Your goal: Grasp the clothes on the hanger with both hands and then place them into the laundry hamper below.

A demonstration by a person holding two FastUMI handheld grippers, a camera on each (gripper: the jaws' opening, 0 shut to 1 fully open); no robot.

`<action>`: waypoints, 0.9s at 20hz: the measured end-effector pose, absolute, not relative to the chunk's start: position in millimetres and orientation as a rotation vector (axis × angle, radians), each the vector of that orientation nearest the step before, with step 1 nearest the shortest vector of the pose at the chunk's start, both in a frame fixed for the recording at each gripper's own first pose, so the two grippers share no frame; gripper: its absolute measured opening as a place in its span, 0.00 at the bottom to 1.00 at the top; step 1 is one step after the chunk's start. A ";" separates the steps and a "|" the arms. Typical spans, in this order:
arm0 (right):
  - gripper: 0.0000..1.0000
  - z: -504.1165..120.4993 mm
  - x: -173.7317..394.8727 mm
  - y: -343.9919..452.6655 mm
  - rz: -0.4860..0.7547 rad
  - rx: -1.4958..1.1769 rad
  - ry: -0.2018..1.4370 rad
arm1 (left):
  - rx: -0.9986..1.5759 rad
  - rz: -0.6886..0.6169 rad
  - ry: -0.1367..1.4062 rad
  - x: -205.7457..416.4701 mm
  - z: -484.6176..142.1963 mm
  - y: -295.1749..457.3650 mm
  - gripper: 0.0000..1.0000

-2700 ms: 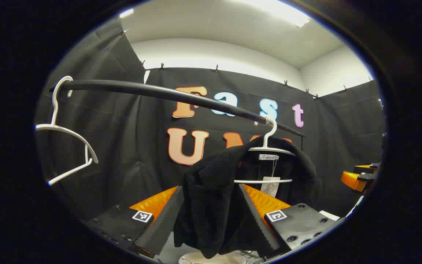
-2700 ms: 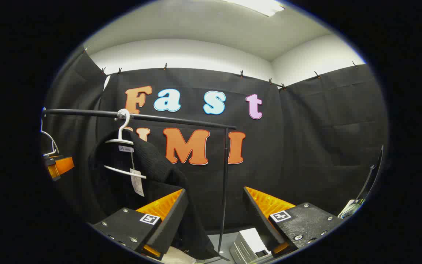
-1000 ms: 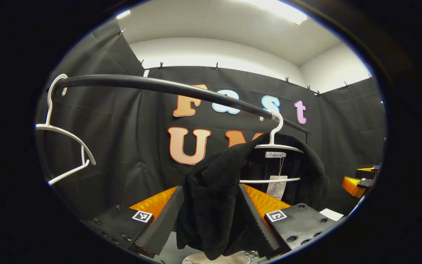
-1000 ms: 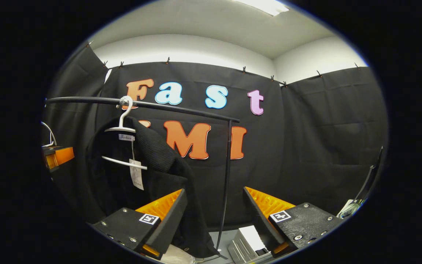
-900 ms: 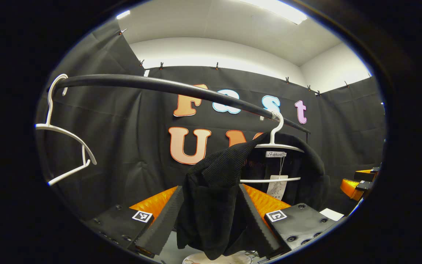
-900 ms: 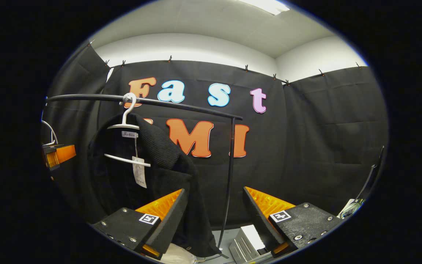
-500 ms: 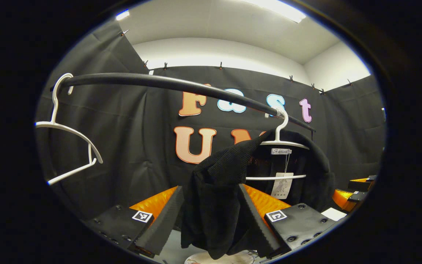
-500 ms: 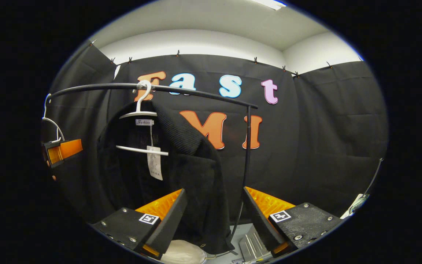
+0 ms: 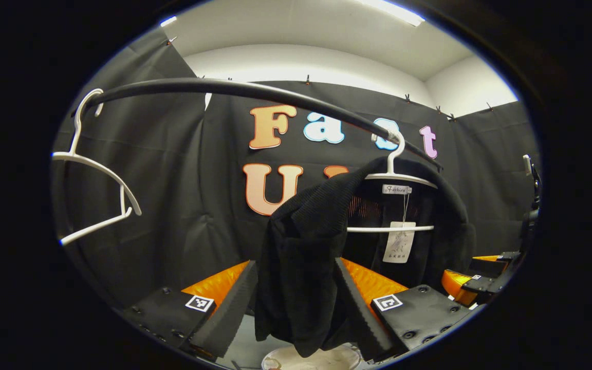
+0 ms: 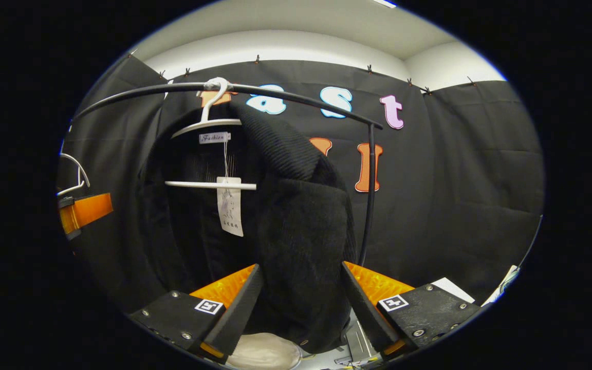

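We count two white plastic hangers on one black metal rail (image 9: 255, 91): a bare hanger (image 9: 95, 174) at the rail's far end and a hanger (image 9: 396, 174) carrying clothes. There is one black knitted garment (image 9: 301, 246) with one white paper tag (image 9: 399, 241) dangling inside it. We count two grippers, the left gripper (image 9: 296, 303) and the right gripper (image 10: 298, 303), and one pale round hamper rim (image 9: 311, 357) below.

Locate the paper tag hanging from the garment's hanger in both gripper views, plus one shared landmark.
Left gripper view: the paper tag hangs right of centre, below the white hanger, beside the black garment.
Right gripper view: the paper tag hangs left of centre, under the white hanger, left of the garment's front fold.
Shared landmark: the black rail that the hanger's hook sits on.
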State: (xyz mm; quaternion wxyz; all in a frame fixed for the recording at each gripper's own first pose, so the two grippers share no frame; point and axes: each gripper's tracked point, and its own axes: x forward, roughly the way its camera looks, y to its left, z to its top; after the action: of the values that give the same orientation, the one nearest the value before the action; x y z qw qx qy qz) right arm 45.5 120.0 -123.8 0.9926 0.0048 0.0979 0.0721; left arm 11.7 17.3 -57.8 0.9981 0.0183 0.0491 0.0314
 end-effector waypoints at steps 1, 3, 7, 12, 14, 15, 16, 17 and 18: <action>0.94 -128.3 51.0 122.2 0.143 0.015 0.203 | 0.036 0.065 0.104 11.7 -60.8 17.9 0.93; 0.94 -135.8 60.8 123.6 0.130 0.018 0.216 | 0.035 0.069 0.114 10.6 -65.0 20.5 0.97; 0.94 -144.1 80.4 127.2 0.113 0.023 0.221 | 0.036 0.082 0.118 8.4 -68.5 27.4 0.97; 0.93 -148.6 96.2 123.6 0.108 0.030 0.224 | 0.038 0.103 0.119 4.0 -71.2 36.1 0.97; 0.93 -146.7 100.8 120.0 0.109 0.021 0.221 | 0.035 0.103 0.124 4.6 -75.3 35.9 0.97; 0.89 -145.4 101.8 117.2 0.110 0.019 0.218 | 0.034 0.101 0.127 5.4 -77.5 35.0 0.97; 0.78 -144.1 102.2 115.9 0.112 0.020 0.212 | 0.032 0.097 0.130 6.8 -79.7 32.9 0.97; 0.68 -142.2 101.6 113.4 0.112 0.021 0.207 | 0.029 0.091 0.132 8.8 -82.5 30.3 0.97; 0.51 -140.0 100.0 109.6 0.111 0.022 0.198 | 0.024 0.084 0.135 11.9 -84.7 28.2 0.96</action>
State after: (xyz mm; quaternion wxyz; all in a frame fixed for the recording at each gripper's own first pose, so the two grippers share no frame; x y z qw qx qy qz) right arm 100.0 109.6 -140.0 0.9935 0.0111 0.0989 0.0554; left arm 11.9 28.2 -84.7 0.9968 0.0118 0.0677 0.0417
